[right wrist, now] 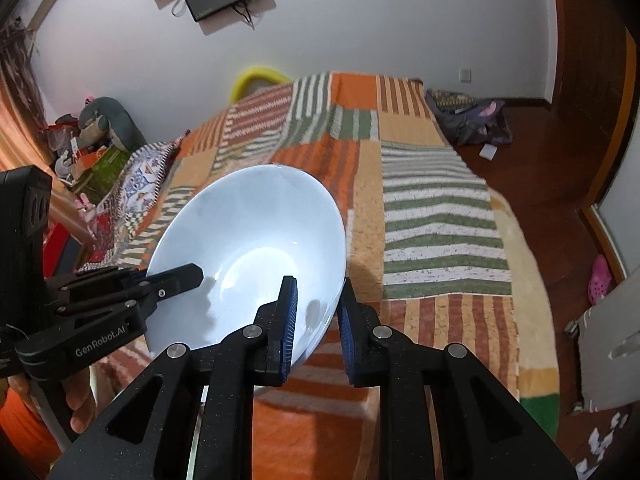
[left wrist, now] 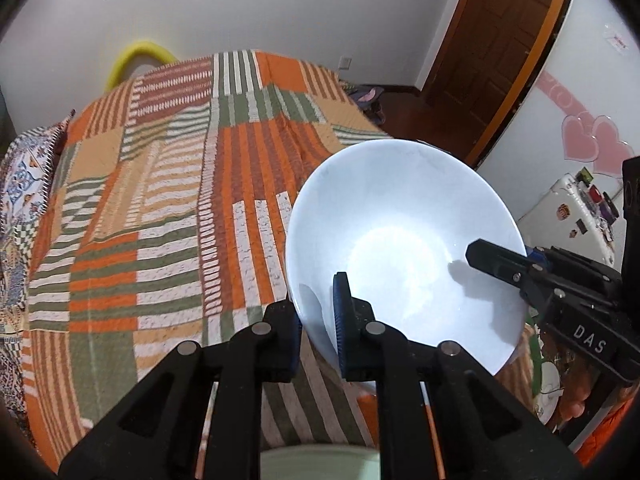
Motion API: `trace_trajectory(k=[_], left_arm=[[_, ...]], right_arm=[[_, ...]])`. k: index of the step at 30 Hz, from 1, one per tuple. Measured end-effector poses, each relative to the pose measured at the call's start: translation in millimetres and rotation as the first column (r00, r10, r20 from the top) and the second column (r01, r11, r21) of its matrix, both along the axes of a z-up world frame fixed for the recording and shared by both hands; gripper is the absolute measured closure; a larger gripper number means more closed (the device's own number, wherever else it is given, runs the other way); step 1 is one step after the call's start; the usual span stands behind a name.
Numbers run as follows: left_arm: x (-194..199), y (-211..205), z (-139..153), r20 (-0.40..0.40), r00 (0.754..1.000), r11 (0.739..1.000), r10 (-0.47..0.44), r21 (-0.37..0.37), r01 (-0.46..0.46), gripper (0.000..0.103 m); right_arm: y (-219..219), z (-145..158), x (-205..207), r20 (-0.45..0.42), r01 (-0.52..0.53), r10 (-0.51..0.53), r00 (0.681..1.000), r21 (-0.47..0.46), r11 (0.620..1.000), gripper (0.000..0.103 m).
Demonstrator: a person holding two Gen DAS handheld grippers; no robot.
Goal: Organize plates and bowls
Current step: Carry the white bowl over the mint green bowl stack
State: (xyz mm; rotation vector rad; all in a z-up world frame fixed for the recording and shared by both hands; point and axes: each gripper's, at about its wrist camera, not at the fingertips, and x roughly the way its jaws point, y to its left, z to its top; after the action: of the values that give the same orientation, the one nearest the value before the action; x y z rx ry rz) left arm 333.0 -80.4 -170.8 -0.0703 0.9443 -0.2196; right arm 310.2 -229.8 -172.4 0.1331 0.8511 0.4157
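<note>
The white bowl (left wrist: 404, 248) hangs tilted above the striped bedspread (left wrist: 168, 208), gripped on two sides of its rim. The left gripper (left wrist: 318, 320) is clenched on the rim at about 7 o'clock, the right gripper (right wrist: 316, 316) at about 4 o'clock. Below lies a pale green dish (left wrist: 320, 464), straight under the left jaws; lowering the bowl there seems next.

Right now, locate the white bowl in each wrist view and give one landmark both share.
Left wrist: white bowl right of centre, rim pinched by left gripper.
Right wrist: left of centre, rim pinched by right gripper.
Shared landmark: the striped patchwork bedspread.
</note>
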Motion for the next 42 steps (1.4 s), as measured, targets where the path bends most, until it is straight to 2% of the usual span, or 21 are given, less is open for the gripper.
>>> trace_trajectory(k=[12,19,30,42], left_arm=[[-82,30,60,0.111,0.994,1.000,0.021,-0.018,-0.019,0.088],[-135,61,79,0.150,0.987,0.998,0.055,-0.025,-0.052,0.088],[-209,118,91,0.182,0.971,0.988,0.157,-0.022,-0.155,0.088],[-261,175,72,0.157,0.949,0.962,0.274,-0.029,-0.273,0.088]], right_arm=[[24,44,-55,0.104,-0.015,0.012,0.994,0.028,0.999,0.085],[50,56,-80,0.145,-0.060,0.054,0.988,0.041,0.997,0.085],[101,56,-114,0.161,-0.165,0.152,0.975,0.066,0.984,0.085],[163,37,-142,0.126,-0.285,0.275,0.953,0.068,0.956,0.085]])
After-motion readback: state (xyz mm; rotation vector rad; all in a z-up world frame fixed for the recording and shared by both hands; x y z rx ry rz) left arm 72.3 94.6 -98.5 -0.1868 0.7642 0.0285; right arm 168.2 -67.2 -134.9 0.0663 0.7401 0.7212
